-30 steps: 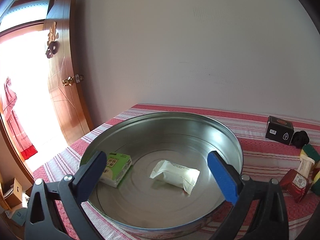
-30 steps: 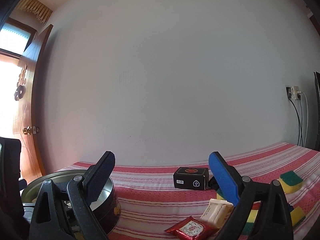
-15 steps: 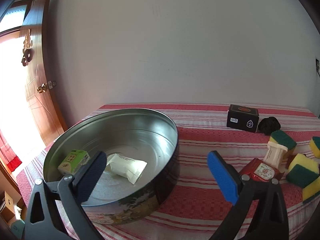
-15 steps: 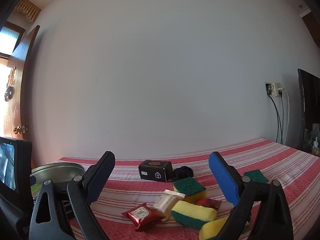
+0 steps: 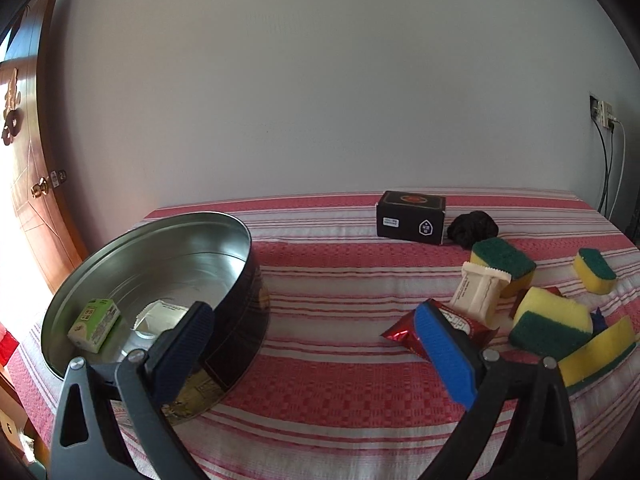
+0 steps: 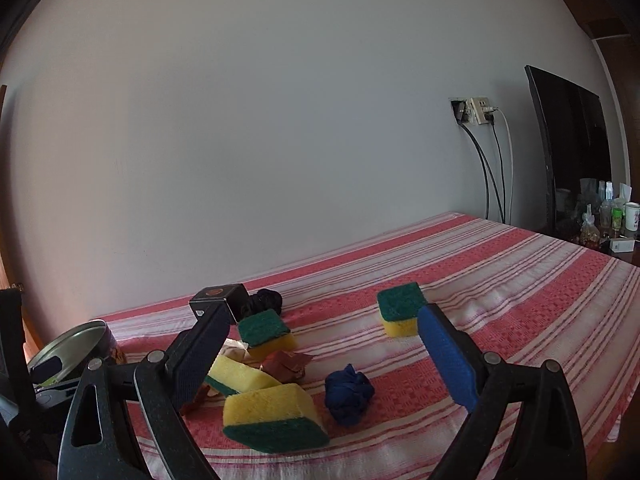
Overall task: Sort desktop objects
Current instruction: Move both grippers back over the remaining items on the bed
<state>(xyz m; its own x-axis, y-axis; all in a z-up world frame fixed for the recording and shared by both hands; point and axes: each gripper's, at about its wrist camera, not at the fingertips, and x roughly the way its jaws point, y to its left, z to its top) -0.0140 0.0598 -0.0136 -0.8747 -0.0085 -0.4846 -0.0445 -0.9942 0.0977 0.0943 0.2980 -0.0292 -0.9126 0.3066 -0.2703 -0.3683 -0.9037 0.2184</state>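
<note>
A round metal tin (image 5: 224,240) stands at the left of the red striped table; it holds a green box (image 5: 94,324) and a white packet (image 5: 160,314). My left gripper (image 5: 316,344) is open and empty, above the cloth between the tin and a red packet (image 5: 404,330), which partly hides behind its right finger. A cream packet (image 5: 478,292) leans on a yellow-green sponge (image 5: 504,262). My right gripper (image 6: 324,352) is open and empty above several sponges (image 6: 272,416) and a blue cloth ball (image 6: 350,398). The tin also shows in the right wrist view (image 6: 76,340).
A black box (image 5: 410,218) and a black cloth ball (image 5: 474,228) sit near the wall. More sponges (image 5: 552,326) lie at the right. A wooden door (image 5: 28,184) is at the left, a socket with cables (image 6: 476,114) and a dark screen (image 6: 572,152) at the right.
Both grippers have swung to the right, from the tin towards the pile of sponges and packets. Both stay open and empty. The items in the tin have not moved.
</note>
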